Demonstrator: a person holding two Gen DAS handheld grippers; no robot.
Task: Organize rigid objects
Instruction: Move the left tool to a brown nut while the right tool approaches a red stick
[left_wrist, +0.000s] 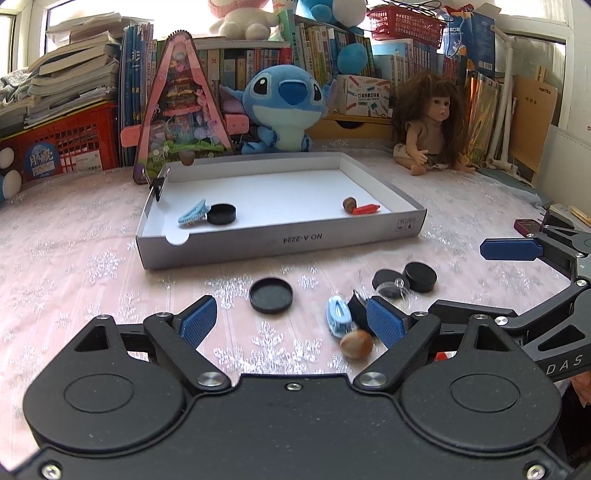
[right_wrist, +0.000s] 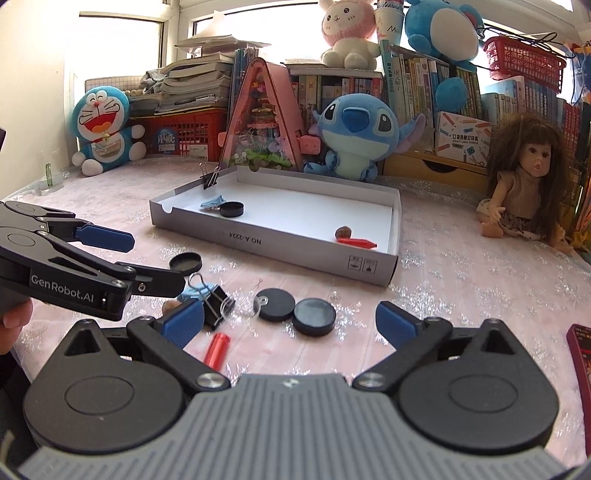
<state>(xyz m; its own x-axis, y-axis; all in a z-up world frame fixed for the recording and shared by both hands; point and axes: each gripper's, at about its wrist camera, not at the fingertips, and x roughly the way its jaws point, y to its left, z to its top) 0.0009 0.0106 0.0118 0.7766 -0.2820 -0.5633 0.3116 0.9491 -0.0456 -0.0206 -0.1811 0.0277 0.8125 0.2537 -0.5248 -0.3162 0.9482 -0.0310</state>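
Evidently the sorting is only partly done: the shallow white cardboard box lid (left_wrist: 280, 243) on the pale snowflake-patterned tablecloth (left_wrist: 74, 258) already holds a light-blue plastic hair claw (left_wrist: 192, 213) touching a round black cap (left_wrist: 221, 214) at its left end, and a brown nut (left_wrist: 349, 204) beside a small red plastic piece (left_wrist: 365, 209) at its right end; the rest lies loose on the cloth in front of the box. The left gripper (left_wrist: 291, 319) has its blue-padded fingers spread wide and grips nothing; just inside its right finger lie a second light-blue hair clip (left_wrist: 338, 315), a brown hazelnut (left_wrist: 356, 344) and a black metal binder clip (right_wrist: 216, 302), crowded together and touching; an upturned black round lid (left_wrist: 271, 295) sits alone ahead, roughly midway between the fingers. The right gripper (right_wrist: 290, 321) is likewise open and empty; two black discs (right_wrist: 295, 310) lie side by side straight ahead between its fingers, with a clear suction hook (right_wrist: 255, 306) against the left disc, and a red plastic cylinder (right_wrist: 218, 349) lies close in by its left finger, its long axis pointing away and slightly rightward. Judging by position, the left hand is nearer the hazelnut cluster, which sits off-centre to its right, so a small rightward shift seems needed before closing; whether the hair clip overlaps the binder clip is hard to tell, since the finger hides part of it.
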